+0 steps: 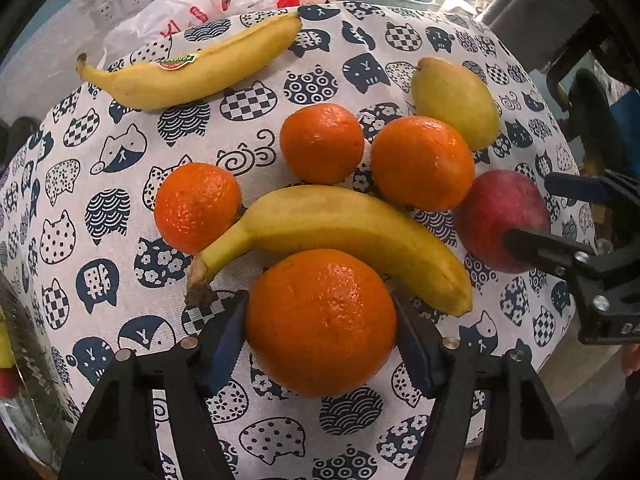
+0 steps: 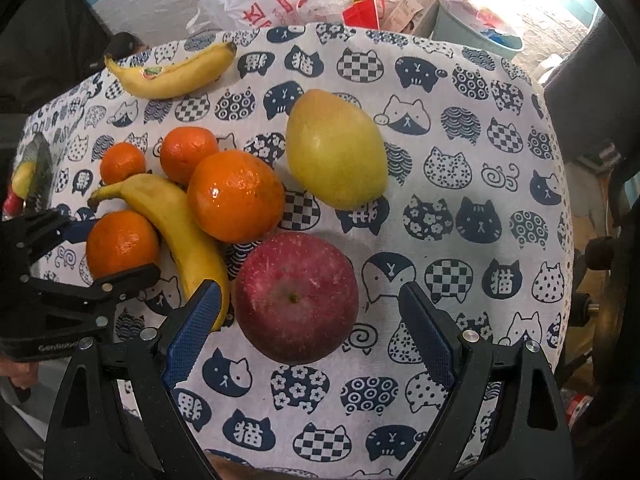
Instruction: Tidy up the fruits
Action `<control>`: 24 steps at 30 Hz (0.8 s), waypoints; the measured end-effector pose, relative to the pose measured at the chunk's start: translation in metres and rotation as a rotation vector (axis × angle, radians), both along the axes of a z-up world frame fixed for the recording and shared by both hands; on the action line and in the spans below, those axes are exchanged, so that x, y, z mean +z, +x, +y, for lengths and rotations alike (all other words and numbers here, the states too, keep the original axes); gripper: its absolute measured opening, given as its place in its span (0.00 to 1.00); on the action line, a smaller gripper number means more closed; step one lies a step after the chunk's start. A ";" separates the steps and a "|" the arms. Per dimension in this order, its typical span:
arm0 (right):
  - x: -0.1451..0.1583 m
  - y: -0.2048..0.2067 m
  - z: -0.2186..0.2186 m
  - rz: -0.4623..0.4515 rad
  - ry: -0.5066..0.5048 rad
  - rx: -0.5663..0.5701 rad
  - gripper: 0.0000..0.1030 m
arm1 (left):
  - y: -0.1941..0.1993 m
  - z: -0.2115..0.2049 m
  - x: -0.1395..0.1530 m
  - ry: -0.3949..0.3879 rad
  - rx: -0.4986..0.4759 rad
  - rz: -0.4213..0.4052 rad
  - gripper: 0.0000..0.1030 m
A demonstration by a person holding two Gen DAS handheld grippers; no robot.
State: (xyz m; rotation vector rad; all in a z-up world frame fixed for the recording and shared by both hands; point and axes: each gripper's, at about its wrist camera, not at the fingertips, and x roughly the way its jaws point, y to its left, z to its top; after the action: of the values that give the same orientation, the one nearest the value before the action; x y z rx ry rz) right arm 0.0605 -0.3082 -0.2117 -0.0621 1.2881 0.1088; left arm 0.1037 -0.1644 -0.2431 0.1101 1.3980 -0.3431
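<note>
Straddling the nearest orange (image 1: pixel 320 322), your left tongs (image 1: pixel 320 344) have their blue pads right at its two flanks, seemingly touching the peel, though a firm clamp cannot be confirmed from this view. The fruit rests on the cat-print cloth (image 1: pixel 120 184) covering the tabletop, pressed against the curved banana (image 1: pixel 340 232) behind it, which likely explains the near-vertical approach: coming from above keeps the pads clear of that neighbour.

Your right tongs (image 2: pixel 312 336) hang wide apart over the red apple (image 2: pixel 296 296), pads well clear on both sides, holding nothing. The stance looks chosen to take the apple at its widest girth, stem dimple up.

Three more oranges cluster beyond the banana; the largest (image 2: pixel 236 196) sits just beside the apple. A yellow-green pear (image 2: pixel 336 148) lies apart, and a second banana (image 2: pixel 172 74) with a sticker rests near the far edge. Nothing appears sorted yet; both hands seem poised for a first pickup.
</note>
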 end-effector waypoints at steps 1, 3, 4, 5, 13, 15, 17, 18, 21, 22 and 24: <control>-0.002 0.001 0.001 0.004 -0.002 0.001 0.87 | -0.001 0.000 0.000 0.006 0.000 -0.001 0.68; -0.007 0.002 0.001 0.014 -0.006 0.004 0.87 | -0.001 0.004 0.001 0.006 0.005 0.002 0.68; -0.010 0.002 0.002 0.019 -0.011 0.005 0.87 | -0.001 0.006 0.001 0.008 0.009 0.004 0.68; -0.012 0.003 0.002 0.023 -0.015 0.005 0.87 | -0.001 0.005 0.001 0.009 0.011 0.004 0.68; -0.027 0.010 0.005 0.029 0.003 0.034 0.75 | -0.008 0.013 0.005 0.010 0.001 -0.011 0.68; -0.028 0.011 0.007 0.027 -0.006 0.041 0.70 | -0.011 0.013 0.008 0.008 -0.003 -0.018 0.68; -0.029 0.009 0.008 0.018 -0.022 0.051 0.69 | -0.012 0.013 0.012 0.007 -0.009 -0.026 0.68; -0.029 0.008 0.009 0.016 -0.027 0.052 0.69 | -0.012 0.012 0.013 0.008 -0.011 -0.028 0.68; -0.029 0.005 0.010 0.008 -0.043 0.049 0.69 | -0.014 0.017 0.019 0.011 -0.015 -0.040 0.68; -0.028 0.003 0.010 0.001 -0.047 0.046 0.69 | -0.015 0.016 0.020 0.011 -0.017 -0.043 0.68; -0.023 0.001 0.010 -0.014 -0.052 0.042 0.69 | -0.020 0.021 0.025 0.011 -0.019 -0.054 0.68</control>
State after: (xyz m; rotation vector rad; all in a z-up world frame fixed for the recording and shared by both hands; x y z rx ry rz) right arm 0.0615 -0.2981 -0.2343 -0.1338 1.2764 0.1105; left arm 0.0841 -0.1436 -0.2179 0.1404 1.3459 -0.3456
